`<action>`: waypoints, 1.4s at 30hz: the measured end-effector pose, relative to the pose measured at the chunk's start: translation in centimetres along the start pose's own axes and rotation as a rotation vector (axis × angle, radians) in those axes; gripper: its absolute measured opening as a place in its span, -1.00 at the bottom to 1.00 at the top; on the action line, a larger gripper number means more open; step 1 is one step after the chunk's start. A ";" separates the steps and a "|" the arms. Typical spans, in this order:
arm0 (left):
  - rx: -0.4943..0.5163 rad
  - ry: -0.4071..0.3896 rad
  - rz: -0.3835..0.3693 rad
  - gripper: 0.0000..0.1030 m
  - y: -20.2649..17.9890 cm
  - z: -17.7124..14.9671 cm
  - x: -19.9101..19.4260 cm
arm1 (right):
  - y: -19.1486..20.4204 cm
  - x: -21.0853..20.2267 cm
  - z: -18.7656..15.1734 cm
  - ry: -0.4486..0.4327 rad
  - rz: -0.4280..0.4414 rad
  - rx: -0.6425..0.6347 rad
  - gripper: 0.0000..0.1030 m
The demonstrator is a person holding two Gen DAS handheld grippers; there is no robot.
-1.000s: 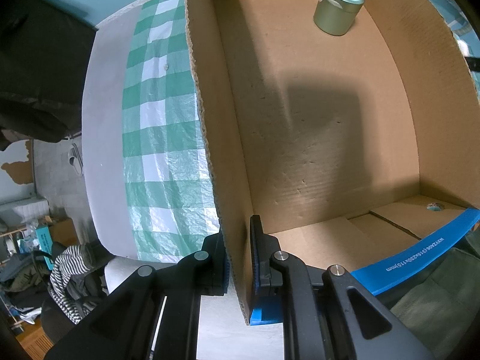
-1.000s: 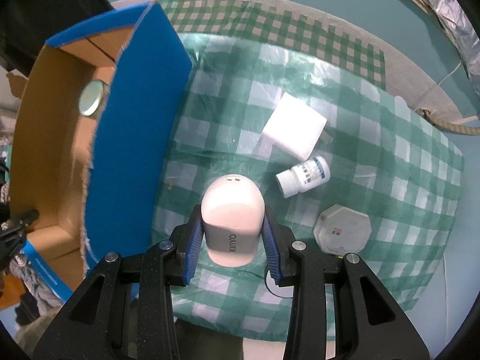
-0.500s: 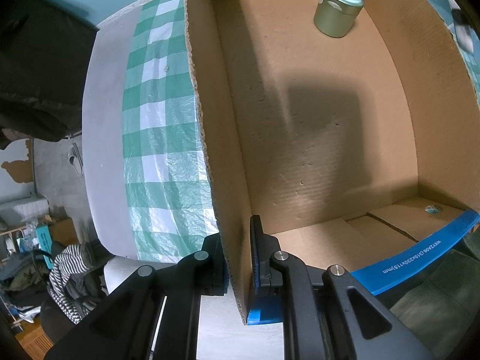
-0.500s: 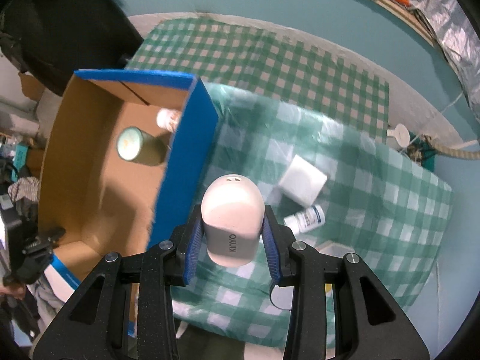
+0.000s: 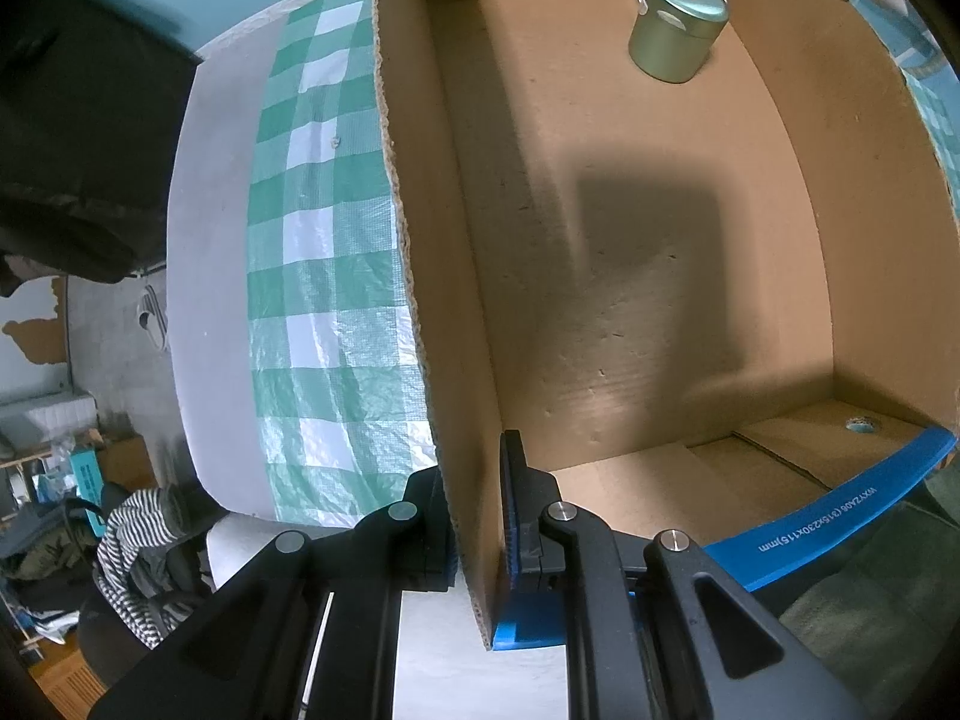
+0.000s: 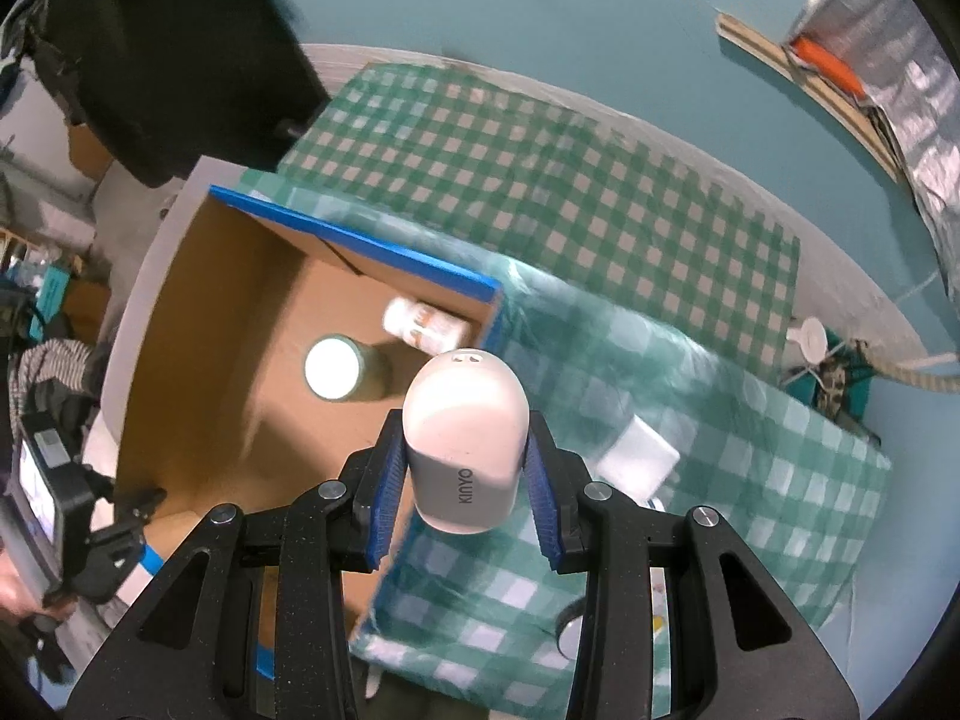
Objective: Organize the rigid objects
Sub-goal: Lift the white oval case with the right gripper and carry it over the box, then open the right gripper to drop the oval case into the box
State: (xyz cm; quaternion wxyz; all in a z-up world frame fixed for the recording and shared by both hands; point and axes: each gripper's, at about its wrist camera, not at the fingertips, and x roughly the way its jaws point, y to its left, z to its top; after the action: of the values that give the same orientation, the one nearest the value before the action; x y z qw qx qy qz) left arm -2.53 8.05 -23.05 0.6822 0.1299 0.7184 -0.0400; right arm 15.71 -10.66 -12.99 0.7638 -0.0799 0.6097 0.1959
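Between our right claw (image 6: 462, 468) pads sits the white KINYO gadget (image 6: 465, 447), pinched at its sides, held above the cardboard box (image 6: 198, 360) rim and checked cloth (image 6: 750, 450). At 10 o'clock from it, inside the box: green tin (image 6: 336, 369), upright; white bottle (image 6: 420, 324) lying at 12, by the box's far corner. Our left claw (image 5: 480, 516) clamps the box's side wall. White packet (image 6: 645, 459) lies on the cloth at 3 o'clock. Box rests on the counter (image 5: 210, 240).

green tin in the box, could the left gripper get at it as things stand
Probably not yet: the left gripper is clamped on the cardboard box wall. The green tin stands unobstructed at the far end, so it would have to let go first.
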 end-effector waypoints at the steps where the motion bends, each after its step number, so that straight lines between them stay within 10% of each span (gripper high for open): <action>1: 0.000 0.000 -0.001 -0.78 0.1 0.0 0.0 | 0.3 0.2 0.2 0.004 0.003 -0.005 -0.30; 42: -0.001 -0.025 -0.008 -0.78 0.6 -0.5 -0.1 | 2.9 3.1 0.9 0.037 0.020 -0.002 -0.21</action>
State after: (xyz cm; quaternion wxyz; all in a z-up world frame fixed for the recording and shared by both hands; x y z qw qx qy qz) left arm -2.82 8.73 -22.81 0.6909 0.1262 0.7105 -0.0440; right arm 15.91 -7.06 -15.47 0.7503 -0.0782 0.6243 0.2028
